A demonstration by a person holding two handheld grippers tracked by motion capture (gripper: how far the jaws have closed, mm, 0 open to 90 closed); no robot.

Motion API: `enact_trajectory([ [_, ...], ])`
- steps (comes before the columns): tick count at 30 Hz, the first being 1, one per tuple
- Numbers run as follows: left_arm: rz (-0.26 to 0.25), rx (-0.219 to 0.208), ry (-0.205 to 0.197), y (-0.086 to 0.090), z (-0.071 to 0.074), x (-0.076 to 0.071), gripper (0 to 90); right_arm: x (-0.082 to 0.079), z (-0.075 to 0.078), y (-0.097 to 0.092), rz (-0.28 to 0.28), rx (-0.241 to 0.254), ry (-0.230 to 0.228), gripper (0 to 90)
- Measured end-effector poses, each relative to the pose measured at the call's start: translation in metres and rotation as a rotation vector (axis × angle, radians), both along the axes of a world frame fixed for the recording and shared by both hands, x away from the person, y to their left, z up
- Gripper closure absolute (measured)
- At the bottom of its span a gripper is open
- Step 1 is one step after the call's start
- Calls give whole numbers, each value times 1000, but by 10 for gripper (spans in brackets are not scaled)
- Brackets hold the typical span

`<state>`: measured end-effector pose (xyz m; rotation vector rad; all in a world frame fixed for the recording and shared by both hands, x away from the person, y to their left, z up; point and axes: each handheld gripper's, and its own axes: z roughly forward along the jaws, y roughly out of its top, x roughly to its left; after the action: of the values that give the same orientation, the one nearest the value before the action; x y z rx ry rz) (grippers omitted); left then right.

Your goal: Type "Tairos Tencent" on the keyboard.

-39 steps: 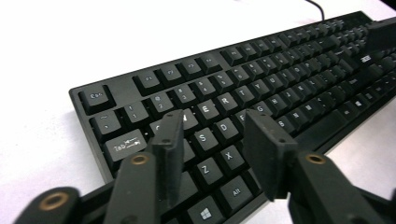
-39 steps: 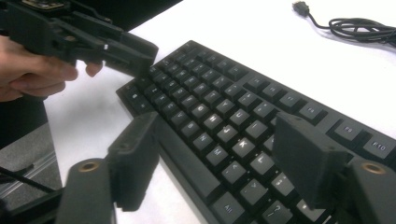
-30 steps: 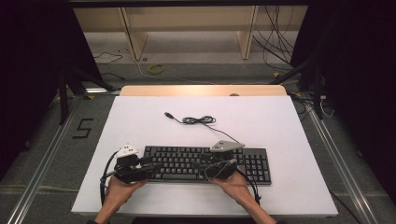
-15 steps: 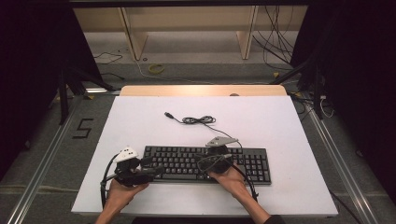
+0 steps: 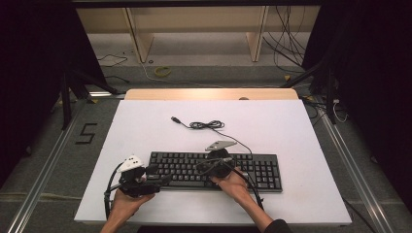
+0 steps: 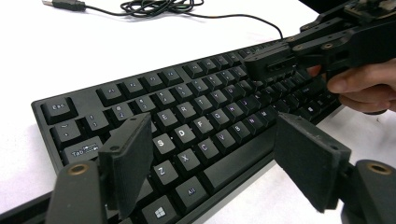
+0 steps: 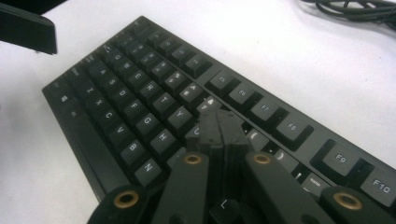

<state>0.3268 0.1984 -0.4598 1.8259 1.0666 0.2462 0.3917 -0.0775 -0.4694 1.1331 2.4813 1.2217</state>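
— Moved since a second ago: right gripper (image 5: 201, 167), gone leftward along the keyboard (image 5: 214, 171), from right of centre to mid-frame in the high view. Jaws have just been closing, now pressed flat together, nothing between them.

— And the left gripper (image 5: 163, 178)?

— Hardly shifted. Low at lower left of the high view, just at the keyboard's near left corner. Jaws have just been opening; now spread wide, pads (image 6: 128, 161) apart over the Tab-to-Alt corner in the left gripper view, gripping nothing.

— Pose of the hands?

— Both forearms in from the bottom edge. Left hand (image 5: 127, 201) wrapped under its gripper, pointing right and level. Right hand (image 5: 233, 183) angled in from lower right, gripper aimed leftward, tips down over the middle keys; in the right gripper view, closed tips (image 7: 219, 123) just above the number row near Y and U. Touching or not: cannot tell.

— Surface and room?

— White table (image 5: 301, 141), wooden strip at its far edge. Keyboard low in the centre of the frame, its cable (image 5: 206, 124) coiled above with the plug loose. Grey floor beyond, wooden shelf legs at upper centre, dark drapes at both sides.
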Motion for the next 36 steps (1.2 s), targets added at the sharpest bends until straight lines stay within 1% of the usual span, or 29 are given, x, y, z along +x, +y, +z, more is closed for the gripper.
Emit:
enact_trajectory([
  [4, 1, -1, 0, 1, 0, 0, 275, 1, -3, 2, 1, -14, 4, 900],
  [14, -1, -2, 0, 0, -1, 0, 273, 4, -7, 2, -12, -27, 18, 900],
  [16, -3, 0, 0, 0, -1, 0, 274, 4, -7, 2, -11, -28, 17, 900],
  [17, -4, 0, 0, 0, -1, 0, 273, 5, -8, 3, -8, -42, 15, 900],
  [24, 2, 0, 0, 0, -2, 0, 273, 4, -10, 3, -13, -42, 10, 900],
  [28, 4, 3, 0, 2, -2, 1, 273, 3, -9, 3, -16, -36, 11, 900],
  [30, 4, 2, -1, 2, -2, 1, 273, 2, -8, 2, -22, -26, 16, 900],
  [36, 10, 2, -2, 3, -2, 1, 273, 0, -3, -3, -25, 8, 7, 884],
])
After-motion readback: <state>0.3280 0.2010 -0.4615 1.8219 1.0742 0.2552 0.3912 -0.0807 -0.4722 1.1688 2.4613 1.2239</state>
